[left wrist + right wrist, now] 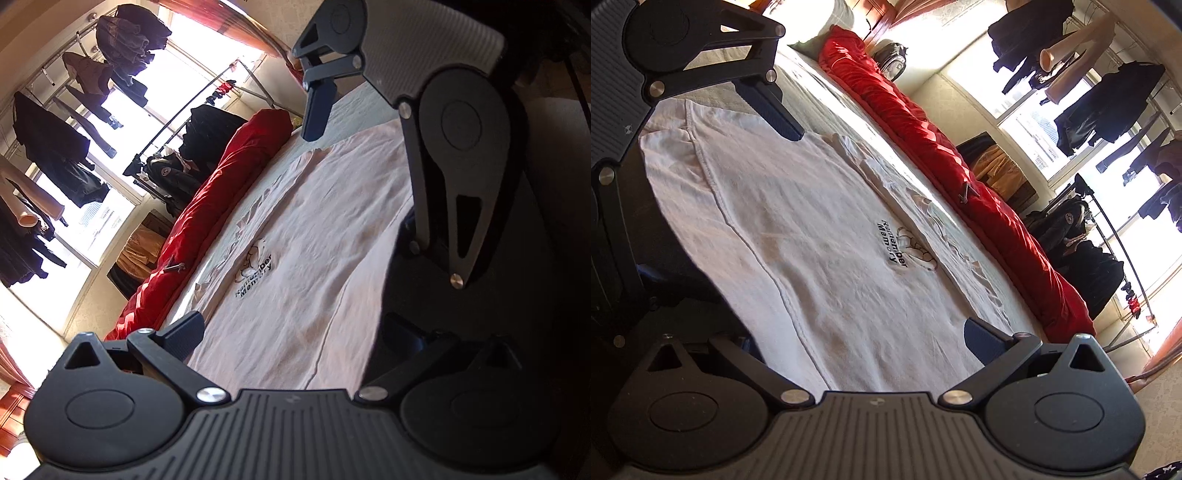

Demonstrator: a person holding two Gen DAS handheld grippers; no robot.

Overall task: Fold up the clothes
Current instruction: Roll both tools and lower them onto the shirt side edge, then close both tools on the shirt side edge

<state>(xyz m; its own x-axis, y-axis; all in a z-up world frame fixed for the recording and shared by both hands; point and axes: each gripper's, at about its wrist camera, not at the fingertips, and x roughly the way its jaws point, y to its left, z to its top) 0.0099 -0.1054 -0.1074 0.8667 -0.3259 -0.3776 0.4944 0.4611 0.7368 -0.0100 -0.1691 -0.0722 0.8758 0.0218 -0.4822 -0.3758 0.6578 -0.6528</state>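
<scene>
A pale pink T-shirt (317, 236) (798, 221) with a black "Remember Memory" print lies flat on the bed, one sleeve (672, 147) spread out. My left gripper (295, 332) (724, 199) stands open at the shirt's near edge, one finger over the cloth and the other in the dark beside it. My right gripper (860, 343) (360, 177) is open as well, further along the same edge, with the cloth showing between its fingers. Neither holds any fabric. The near hem is hidden in shadow.
A rolled red duvet (207, 206) (979, 184) runs along the bed's far side. Beyond it stand clothes racks (74, 147) (1108, 110) with dark garments in front of bright windows. A backpack (892, 59) and a pillow (827, 26) are at the bed's head.
</scene>
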